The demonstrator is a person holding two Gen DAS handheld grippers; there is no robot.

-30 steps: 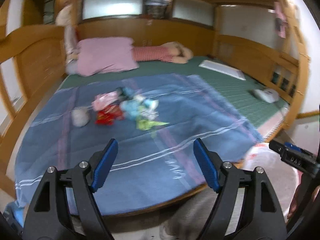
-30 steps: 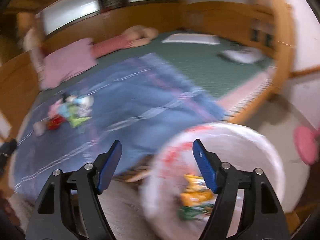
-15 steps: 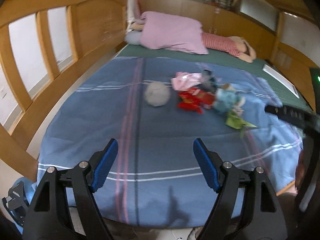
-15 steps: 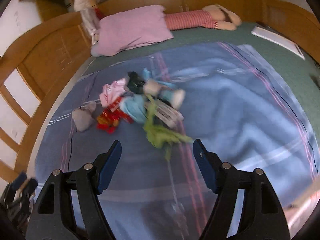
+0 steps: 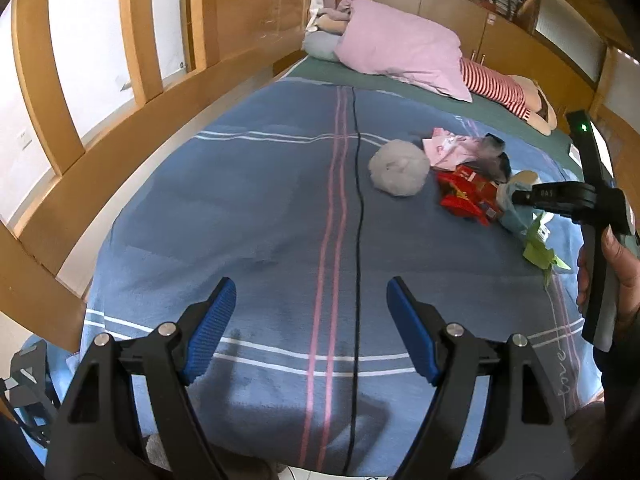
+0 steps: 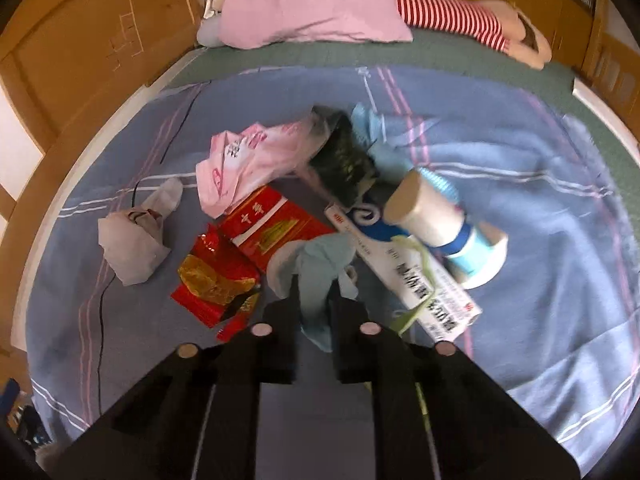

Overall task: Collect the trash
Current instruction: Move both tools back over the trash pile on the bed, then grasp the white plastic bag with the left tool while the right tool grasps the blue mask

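A pile of trash lies on the blue blanket [image 6: 520,240]: a crumpled white tissue [image 6: 132,246], a pink plastic bag [image 6: 252,160], red wrappers [image 6: 276,228], a dark bag [image 6: 344,164], a white box with print [image 6: 416,280], a paper cup [image 6: 436,216]. My right gripper [image 6: 316,292] is shut on a light blue crumpled cloth-like scrap [image 6: 320,272] at the near side of the pile. My left gripper [image 5: 308,320] is open and empty over the blanket's near part. In its view the tissue [image 5: 398,166] and red wrapper [image 5: 468,196] lie ahead to the right.
A pink pillow [image 6: 312,4] and a striped doll [image 6: 460,20] lie at the head of the bed. A wooden bed rail [image 5: 120,92] runs along the left. A black cable [image 5: 358,200] crosses the blanket. The right gripper's body and the hand [image 5: 600,220] stand at the right.
The right gripper swung from the white bin to the pile, dropped close and shut on the light blue scrap. The left gripper moved left and nearer over the blanket, still open.
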